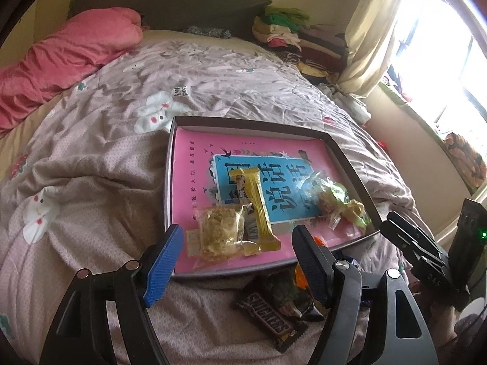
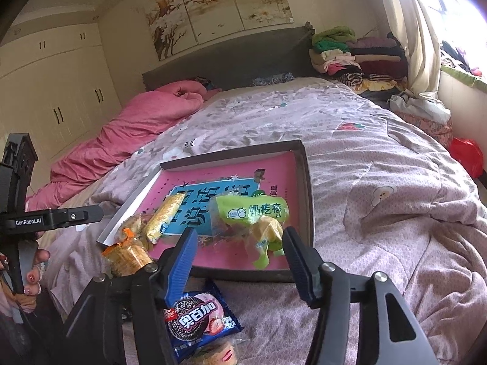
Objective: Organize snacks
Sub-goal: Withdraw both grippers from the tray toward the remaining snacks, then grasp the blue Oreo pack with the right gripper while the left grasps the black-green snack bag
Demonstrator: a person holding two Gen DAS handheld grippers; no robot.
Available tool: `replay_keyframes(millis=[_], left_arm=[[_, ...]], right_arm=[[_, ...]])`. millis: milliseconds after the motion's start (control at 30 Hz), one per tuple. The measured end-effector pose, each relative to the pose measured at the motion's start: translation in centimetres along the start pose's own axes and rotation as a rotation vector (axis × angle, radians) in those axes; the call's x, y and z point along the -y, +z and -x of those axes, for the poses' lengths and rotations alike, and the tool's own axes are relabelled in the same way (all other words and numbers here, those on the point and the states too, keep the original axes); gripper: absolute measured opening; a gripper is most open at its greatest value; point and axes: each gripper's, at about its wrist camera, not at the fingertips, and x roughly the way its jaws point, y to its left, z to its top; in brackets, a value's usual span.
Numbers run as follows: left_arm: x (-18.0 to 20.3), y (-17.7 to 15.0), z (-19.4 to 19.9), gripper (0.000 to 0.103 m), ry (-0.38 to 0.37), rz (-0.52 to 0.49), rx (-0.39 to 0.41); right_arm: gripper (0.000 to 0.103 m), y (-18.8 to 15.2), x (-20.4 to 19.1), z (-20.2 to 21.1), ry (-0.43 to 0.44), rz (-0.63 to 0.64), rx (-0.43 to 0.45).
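Note:
A shallow box lid with a pink and blue inside (image 1: pixel 194 140) (image 2: pixel 299 176) lies on the bed. It holds a clear pack of pale crackers (image 1: pixel 217 231), a long yellow bar (image 1: pixel 258 210) (image 2: pixel 166 217) and a green pack (image 1: pixel 331 200) (image 2: pixel 255 213). A Snickers bar (image 1: pixel 269 324) lies on the quilt in front of the lid. A blue cookie pack (image 2: pixel 197 322) and an orange-wrapped snack (image 2: pixel 127 255) lie near the lid's front edge. My left gripper (image 1: pixel 236 267) is open and empty above the lid's near edge. My right gripper (image 2: pixel 240 261) is open and empty above the cookie pack.
The bed has a wrinkled grey-pink quilt (image 1: pixel 91 167) and a pink duvet (image 1: pixel 61 64) at the far left. Folded clothes (image 2: pixel 356 57) are stacked by the headboard. A curtain and window (image 1: pixel 426 45) are at the right. Wardrobes (image 2: pixel 51 85) stand at the left.

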Motion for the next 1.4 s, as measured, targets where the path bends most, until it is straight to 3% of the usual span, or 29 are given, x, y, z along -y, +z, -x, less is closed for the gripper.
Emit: replay_keyframes(millis=[1033,1400], left_arm=[[2.4,-3.5,1.1,0.075,-0.021,-0.117,-0.067],[3.7,-4.4,0.9,0.075,-0.041,-0.16,-0.096]], right_arm=[[0.066,-1.3,-3.1,1.7,0.076,0.072,-0.038],[0.076,-2.0,-3.6,1.5,0.092,0.09,-0.088]])
